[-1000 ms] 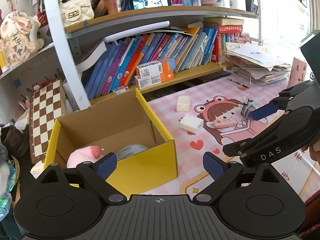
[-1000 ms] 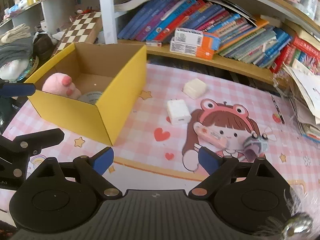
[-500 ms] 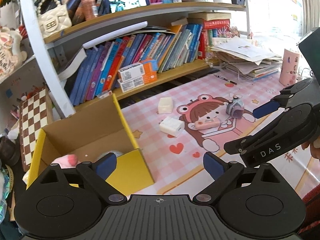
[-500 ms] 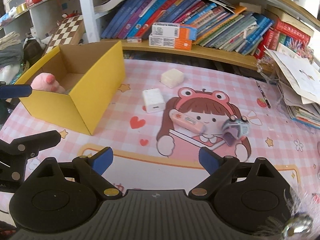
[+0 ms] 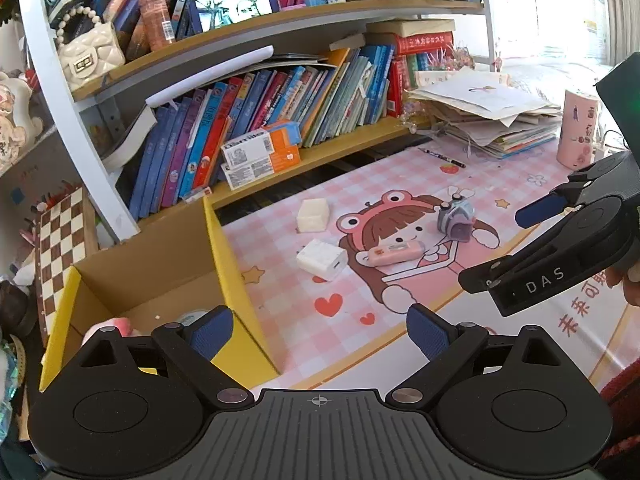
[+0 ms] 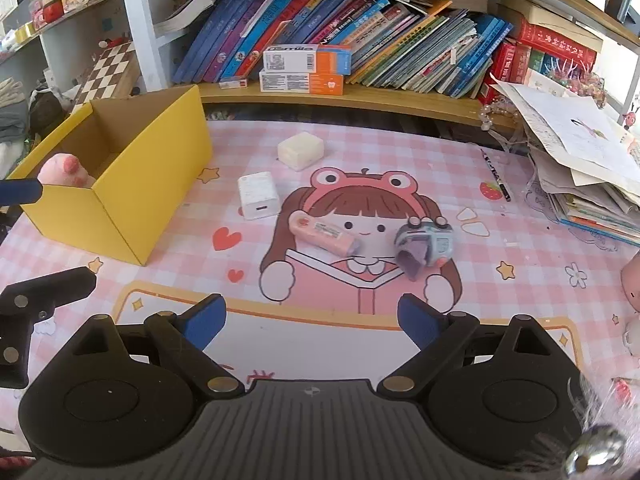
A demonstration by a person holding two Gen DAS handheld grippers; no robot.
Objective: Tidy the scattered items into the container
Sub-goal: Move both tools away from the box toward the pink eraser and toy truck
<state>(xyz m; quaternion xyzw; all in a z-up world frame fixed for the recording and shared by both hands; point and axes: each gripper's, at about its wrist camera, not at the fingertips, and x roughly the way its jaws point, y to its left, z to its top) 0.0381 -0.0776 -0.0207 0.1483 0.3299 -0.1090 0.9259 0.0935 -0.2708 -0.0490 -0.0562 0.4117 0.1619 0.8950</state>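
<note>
1. Four loose items sit on the worktop [image 6: 500,304] outside the yellow box [image 6: 168,148]: cream block [image 6: 301,150], white charger [image 6: 258,196], pink tube [image 6: 322,235], grey toy [image 6: 426,246].
2. Box holds a pink plush [image 6: 64,168] and a round tin [image 5: 191,317], so I read this as mid-tidy, between picks.
3. My left tongs [image 5: 320,332] are spread wide, nothing between the pads, hanging over the box's near corner.
4. My right tongs [image 6: 312,320] are also wide and carrying nothing, low over the mat, with tube and toy ahead.
5. Next move, my guess: right tongs go forward to the tube or toy. Tube lies slanted, so I'd turn to grip across its narrow width. Toy is lumpy and may slip.
6. Tube and toy lie close together; a nudge risk.
7. Surface: pink checked mat with a cartoon girl print.
8. Room: bookshelf [image 6: 360,64] of leaning books behind, chessboard [image 5: 60,244] left of the box, paper stack [image 6: 580,160] at right.
</note>
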